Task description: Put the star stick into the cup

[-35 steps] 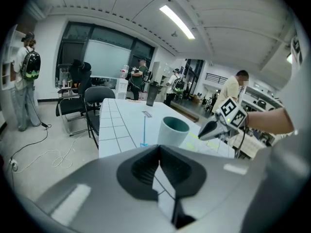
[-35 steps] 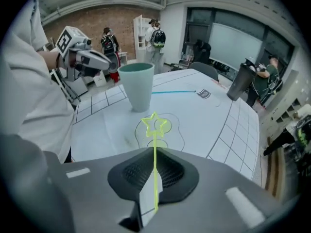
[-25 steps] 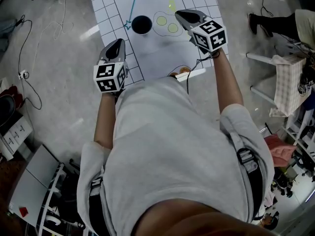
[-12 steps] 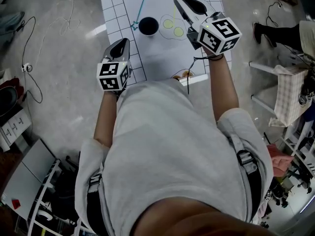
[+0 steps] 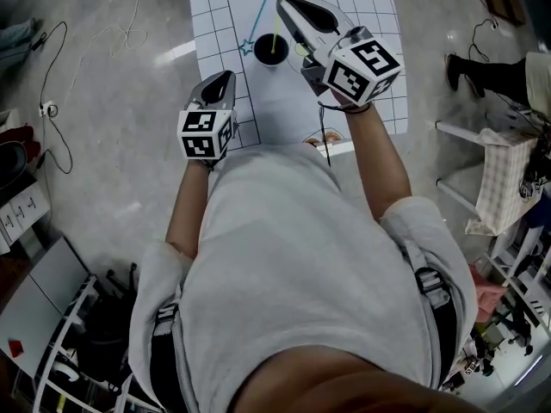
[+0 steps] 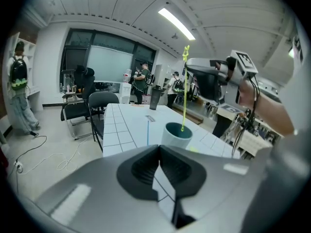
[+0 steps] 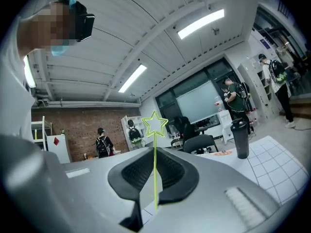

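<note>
Though parked left of the cup (image 5: 271, 50), does no work at this step: left gripper (image 5: 221, 77), jaws pressed fully together on nothing, nose tipped down toward the gridded table (image 5: 284, 101), well apart from the cup.

Just left of the cup, flat on the table, a blue star stick (image 5: 264, 17), star end near the cup's wall, untouched.

Over the cup's mouth, the yellow star stick (image 7: 155, 178): upright, star on top, lower tip at or just inside the rim as seen from the left gripper view. Cannot tell whether touching the bottom.

Looks very light, thin and somewhat springy. Probably bends or swivels under a hard or off-centre pinch, and probably leans against the cup's wall once let go. Best taken on the bare shaft below the star, as now.

Right of the cup and above it, the right gripper (image 5: 284, 1), pointing about level, jaws drawn narrow and clamped on that shaft. Runs straight up between the two pads, star clear above the fingertips, a free length hanging below toward the cup. Seems ready for lowering, then a gentle easing of the pinch.
</note>
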`<state>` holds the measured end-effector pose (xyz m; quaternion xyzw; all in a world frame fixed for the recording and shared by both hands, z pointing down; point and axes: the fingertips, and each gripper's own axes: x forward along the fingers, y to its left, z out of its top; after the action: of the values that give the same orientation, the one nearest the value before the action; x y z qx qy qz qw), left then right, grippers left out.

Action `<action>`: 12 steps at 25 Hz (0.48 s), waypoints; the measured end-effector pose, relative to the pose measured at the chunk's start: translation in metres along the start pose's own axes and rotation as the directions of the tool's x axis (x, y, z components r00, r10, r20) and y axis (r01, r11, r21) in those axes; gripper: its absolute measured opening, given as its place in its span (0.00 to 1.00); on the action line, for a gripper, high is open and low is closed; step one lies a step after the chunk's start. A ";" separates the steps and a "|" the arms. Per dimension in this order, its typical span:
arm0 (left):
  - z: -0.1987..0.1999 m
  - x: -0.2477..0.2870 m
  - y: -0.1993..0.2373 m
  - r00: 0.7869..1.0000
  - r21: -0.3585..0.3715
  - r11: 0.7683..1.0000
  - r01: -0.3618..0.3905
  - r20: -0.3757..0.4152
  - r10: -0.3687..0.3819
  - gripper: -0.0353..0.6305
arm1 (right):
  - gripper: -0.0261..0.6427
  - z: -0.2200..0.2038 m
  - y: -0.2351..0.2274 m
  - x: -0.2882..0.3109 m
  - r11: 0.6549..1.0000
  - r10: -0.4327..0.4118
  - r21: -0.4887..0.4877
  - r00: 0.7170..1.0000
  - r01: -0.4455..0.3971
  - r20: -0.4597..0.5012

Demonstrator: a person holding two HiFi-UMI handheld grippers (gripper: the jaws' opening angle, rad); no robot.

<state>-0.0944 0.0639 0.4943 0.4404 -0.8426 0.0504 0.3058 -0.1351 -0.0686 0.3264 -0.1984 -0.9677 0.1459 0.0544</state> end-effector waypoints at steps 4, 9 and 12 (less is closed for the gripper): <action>-0.002 -0.002 0.004 1.000 -0.007 1.000 -0.004 -0.001 0.004 0.06 | 0.06 -0.028 -0.002 0.006 0.997 -0.018 0.071 1.000 0.019 -0.018; -0.004 -0.002 0.009 1.000 -0.020 1.000 -0.013 -0.005 0.013 0.06 | 0.06 -0.048 -0.012 0.000 0.985 -0.071 0.155 0.997 0.071 -0.005; -0.005 -0.001 0.011 1.000 -0.022 1.000 -0.012 -0.012 0.012 0.06 | 0.06 -0.060 -0.018 -0.003 0.980 -0.111 0.166 0.994 0.113 -0.021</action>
<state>-0.0999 0.0728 0.4999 0.4315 -0.8440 0.0453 0.3153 -0.1291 -0.0704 0.3893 -0.1390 -0.9614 0.2222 0.0843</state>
